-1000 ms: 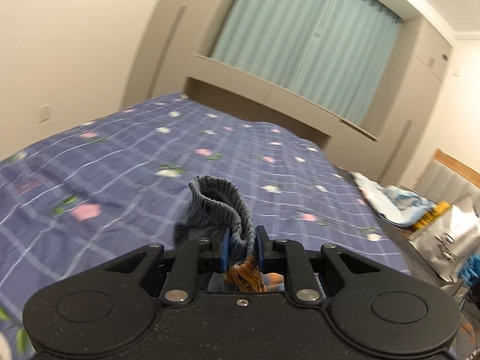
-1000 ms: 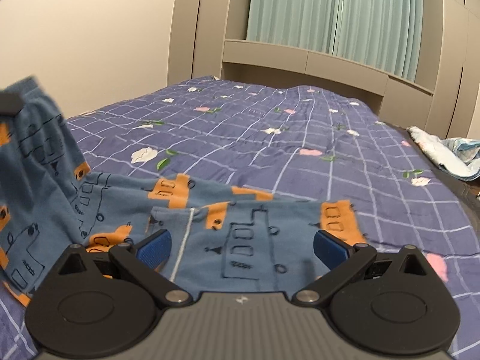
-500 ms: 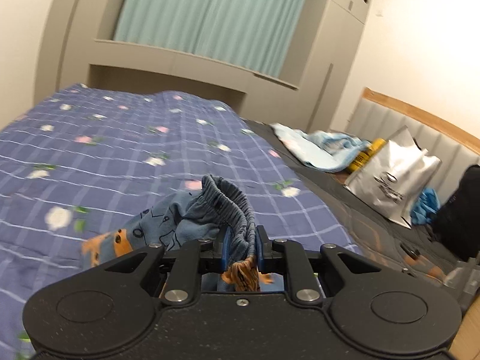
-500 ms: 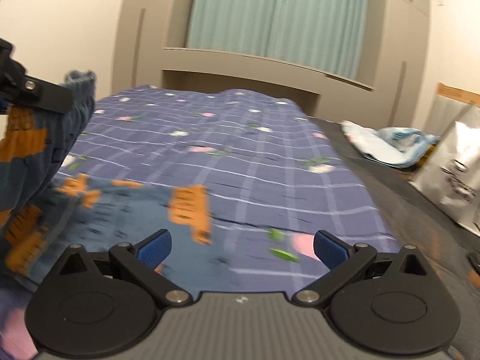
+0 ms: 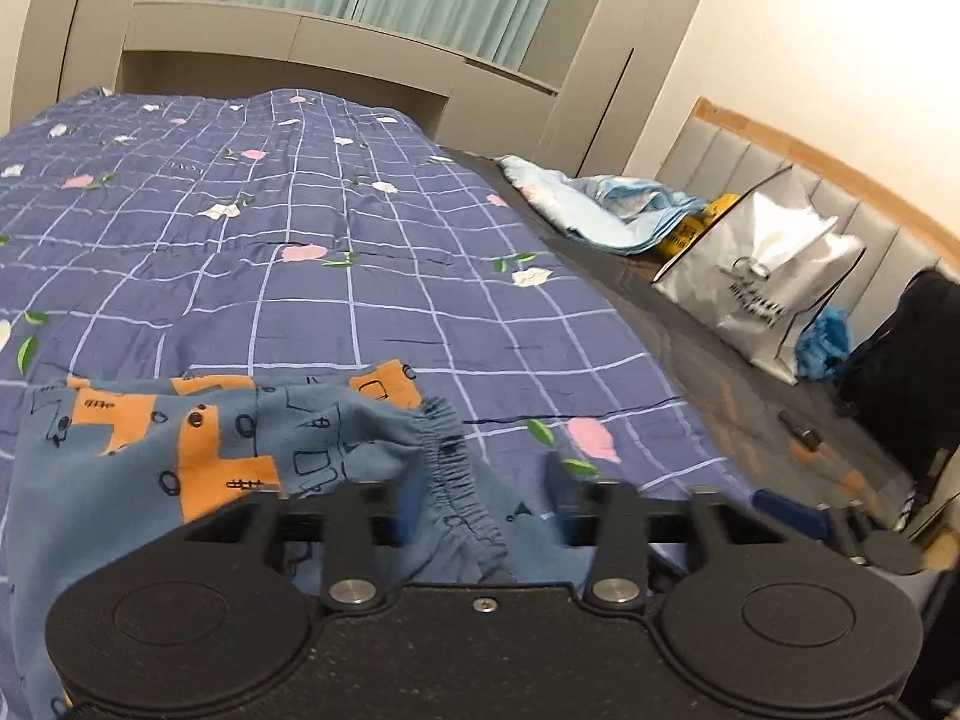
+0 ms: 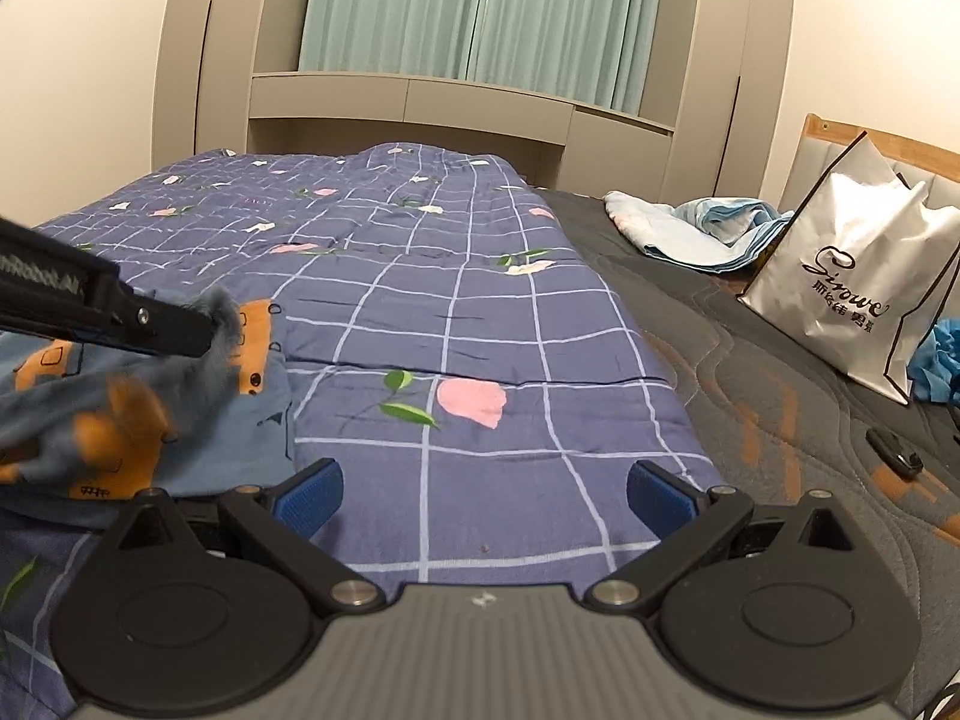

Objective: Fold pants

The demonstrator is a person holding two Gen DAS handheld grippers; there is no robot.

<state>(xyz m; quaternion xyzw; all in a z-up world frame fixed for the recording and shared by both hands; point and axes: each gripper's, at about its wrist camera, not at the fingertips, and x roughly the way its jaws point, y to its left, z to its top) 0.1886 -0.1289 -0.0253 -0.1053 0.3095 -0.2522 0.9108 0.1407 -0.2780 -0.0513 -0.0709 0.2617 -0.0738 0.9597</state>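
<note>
We see the pants, blue with orange patches, lying rumpled on the near part of the quilt, which serves as our landmark. Their elastic waistband runs up between the fingers of our left gripper, whose blue pads are blurred; they stand apart, with cloth lying in the gap, and we cannot tell whether either pad touches it.

From the right wrist, the pants sit at the quilt's near left side, with the left gripper's finger reaching over them. Our right gripper hangs over bare quilt just right of the pants, its fingers spread wide and holding nothing.

Off the quilt's right edge, on the dark mattress, stands a white bag; beyond it, a crumpled pale blue cloth. Past the quilt's far end are grey cabinets and green curtains.
</note>
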